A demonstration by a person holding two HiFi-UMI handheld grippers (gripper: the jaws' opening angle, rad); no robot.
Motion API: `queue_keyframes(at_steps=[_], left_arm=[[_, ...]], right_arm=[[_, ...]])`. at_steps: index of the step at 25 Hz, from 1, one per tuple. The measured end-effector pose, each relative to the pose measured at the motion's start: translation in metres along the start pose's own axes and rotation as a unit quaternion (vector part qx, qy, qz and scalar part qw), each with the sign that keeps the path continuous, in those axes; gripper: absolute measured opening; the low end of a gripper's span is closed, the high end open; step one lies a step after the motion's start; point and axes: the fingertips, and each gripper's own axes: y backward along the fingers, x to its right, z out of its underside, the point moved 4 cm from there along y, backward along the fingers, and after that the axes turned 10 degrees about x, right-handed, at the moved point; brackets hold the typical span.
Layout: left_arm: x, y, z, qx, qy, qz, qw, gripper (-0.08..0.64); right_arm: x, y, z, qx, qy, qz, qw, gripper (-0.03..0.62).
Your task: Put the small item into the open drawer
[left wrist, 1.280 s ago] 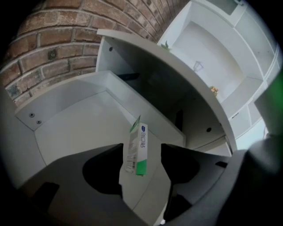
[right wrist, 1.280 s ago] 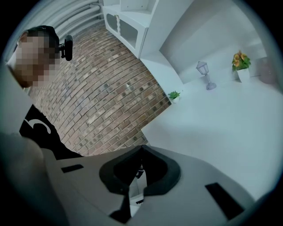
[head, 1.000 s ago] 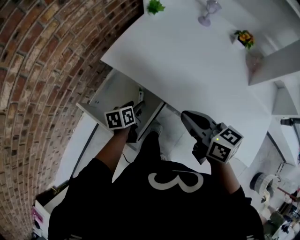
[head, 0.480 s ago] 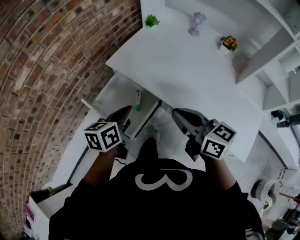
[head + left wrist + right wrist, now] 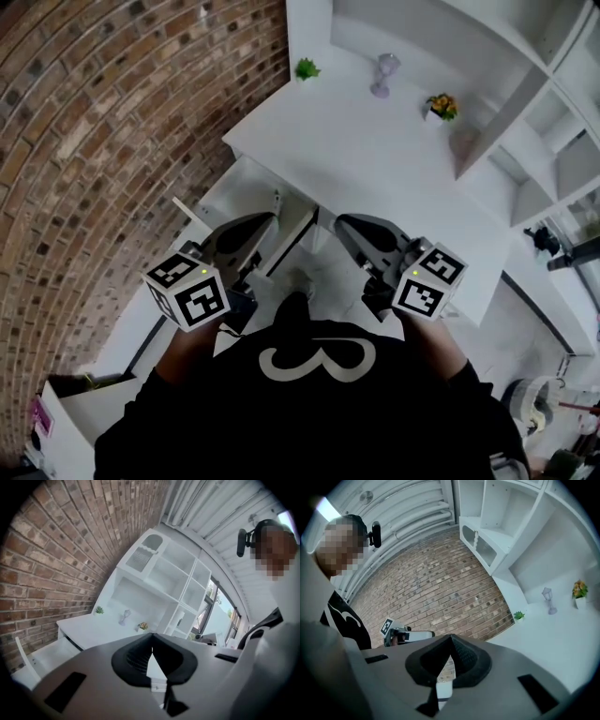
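So, the small item (image 5: pixel 277 200) lies in the open drawer (image 5: pixel 225 192), close to the drawer's right-hand side as the head view shows it, just below the bench (image 5: pixel 375 159) edge. It's a thin pale sliver w/ its long axis running approx up-down in that view, i.e. along the drawer's depth toward the bench. It's too small to tell which end is which, and no label or brand on it can be read. Neither gripper touches it. The L gripper (image 5: pixel 255 230) shows over the drawer's near end, pointing toward the bench. Its fingers (image 5: pixel 133 658) are closed tip to tip w/ nothing btwn them, and they have just been closing. The R gripper (image 5: pixel 352 230) is alongside, well apart from the drawer, in front of the bench edge. Its fingers (image 5: pixel 466 660) are also pressed together and empty. Each gripper's marker cube (image 5: pixel 187 292) carries black-and-white square patterns, no letters. The only readable mark is a white "3"-like figure on the person's black shirt (image 5: pixel 314 361). At the bench's far end stand a small green plant (image 5: pixel 307 68), a purple ornament (image 5: pixel 382 75) and a flower pot (image 5: pixel 439 106), next to white shelves (image 5: pixel 506 122). A brick wall (image 5: pixel 122 122) runs along the left.
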Motion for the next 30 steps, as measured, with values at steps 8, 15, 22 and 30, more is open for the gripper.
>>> queue_keyframes(at_steps=[8, 15, 22, 30], left_arm=[[0.022, 0.006, -0.003, 0.007, -0.017, 0.020, 0.9996, 0.005], [0.022, 0.002, -0.004, 0.002, -0.016, 0.019, 0.9997, 0.005], [0.011, -0.008, 0.000, -0.007, -0.008, 0.017, 0.9998, 0.004], [-0.015, -0.022, 0.010, -0.026, -0.005, 0.010, 0.9996, 0.005]], right_arm=[[-0.022, 0.005, -0.009, -0.003, 0.046, -0.021, 0.999, 0.009], [-0.015, 0.005, -0.007, -0.003, 0.049, -0.007, 0.999, 0.009], [-0.003, -0.003, -0.002, -0.005, 0.037, -0.003, 0.999, 0.009], [0.017, -0.016, 0.002, -0.005, 0.037, 0.003, 0.999, 0.009]])
